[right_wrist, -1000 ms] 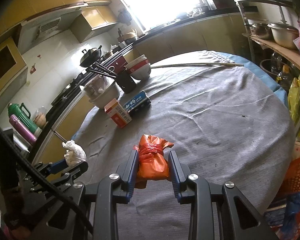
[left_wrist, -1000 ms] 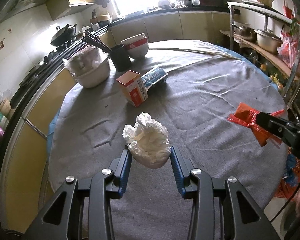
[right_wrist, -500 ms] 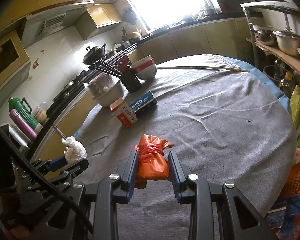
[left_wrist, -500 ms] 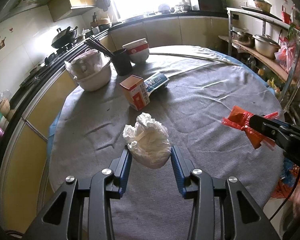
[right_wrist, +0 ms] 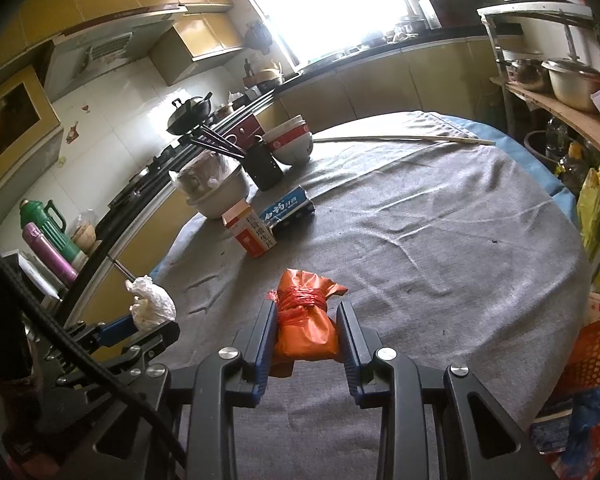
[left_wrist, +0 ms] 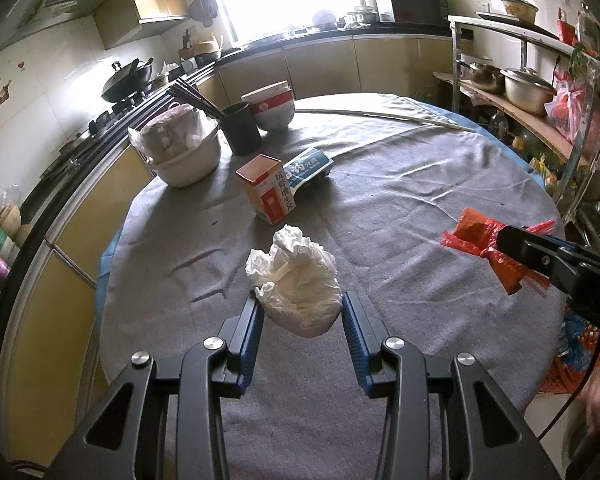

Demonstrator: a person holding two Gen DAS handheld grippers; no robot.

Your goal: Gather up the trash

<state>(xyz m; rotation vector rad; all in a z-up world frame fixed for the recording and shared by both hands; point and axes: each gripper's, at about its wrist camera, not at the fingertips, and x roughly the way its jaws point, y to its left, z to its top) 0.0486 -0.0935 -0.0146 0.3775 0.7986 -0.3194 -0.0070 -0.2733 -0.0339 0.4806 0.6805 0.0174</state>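
Over the grey-clothed counter (left_wrist: 420, 208) in the kitchen, your left claw (left_wrist: 300, 312) grips the white wad (left_wrist: 296, 280), your right claw (right_wrist: 306, 328) the orange bag (right_wrist: 304, 320); a basket (right_wrist: 596, 364) sits nearest your right.

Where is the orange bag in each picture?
Left wrist view: the orange bag is at the right edge, pinched in the right tongs above the grey tablecloth.
Right wrist view: it is at the bottom middle, squeezed between the two blue pads.
Shared landmark: the orange-and-white medicine box, standing mid-table, also shows in the right wrist view.
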